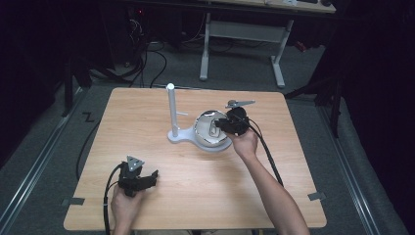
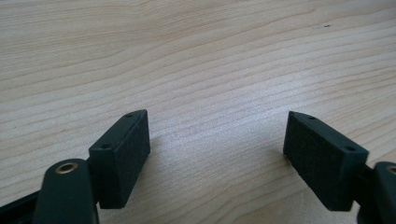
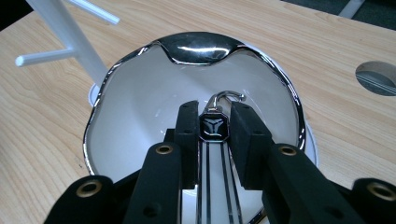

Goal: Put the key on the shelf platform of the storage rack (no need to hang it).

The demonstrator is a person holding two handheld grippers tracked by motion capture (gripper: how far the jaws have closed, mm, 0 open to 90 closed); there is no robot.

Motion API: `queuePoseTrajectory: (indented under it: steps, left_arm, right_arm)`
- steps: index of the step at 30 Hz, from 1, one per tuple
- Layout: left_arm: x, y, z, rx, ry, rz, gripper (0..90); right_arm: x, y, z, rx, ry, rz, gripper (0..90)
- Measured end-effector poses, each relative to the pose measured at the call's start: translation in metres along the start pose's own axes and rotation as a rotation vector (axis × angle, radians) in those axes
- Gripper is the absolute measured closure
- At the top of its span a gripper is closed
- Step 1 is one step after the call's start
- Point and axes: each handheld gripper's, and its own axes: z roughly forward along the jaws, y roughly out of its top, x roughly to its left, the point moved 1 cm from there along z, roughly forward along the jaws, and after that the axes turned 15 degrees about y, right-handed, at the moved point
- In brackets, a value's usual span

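The right gripper (image 3: 214, 128) has its two black jaws clenched on a small black-and-silver keychain (image 3: 214, 127); the pads (image 3: 246, 135) press on either flank of its dark badge, which carries a pale three-pronged emblem; the badge sits right at the fingertips, squarely between them; a silver hook (image 3: 227, 96) curls out just past the tips, bending off to the right in the right gripper view; a striped strap runs from the badge back toward the gripper's body, so the keychain's long axis lies along the jaws, hook end pointing away from the hand. The keychain hangs over the white inside of a shiny chrome-rimmed bowl (image 3: 140, 51); whether it touches the bowl's floor I cannot tell. In the high view the bowl (image 1: 203, 122) sits near the middle of the wooden table (image 1: 147, 112), on the round base of a white stand (image 1: 172, 110) with an upright post and short side pegs just left of it. The left gripper (image 1: 138, 177) rests low at the table's near left edge, well apart from the bowl; its jaws stand wide and released, nothing but bare wood between the pads (image 2: 123, 156).
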Motion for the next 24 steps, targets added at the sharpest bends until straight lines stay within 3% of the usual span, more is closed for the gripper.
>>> queuePoseTrajectory:
  steps: [19, 24]
  left_arm:
    - [0.0, 0.0, 0.0, 0.001, 0.002, 0.003, 23.1]
    - [0.0, 0.0, 0.0, 0.001, 0.002, 0.003, 23.1]
  right_arm:
    - [-0.004, 0.0, 0.016, 0.031, -0.009, 0.013, 74.0]
    - [-0.003, 0.0, 0.017, 0.021, 0.002, 0.018, 67.9]
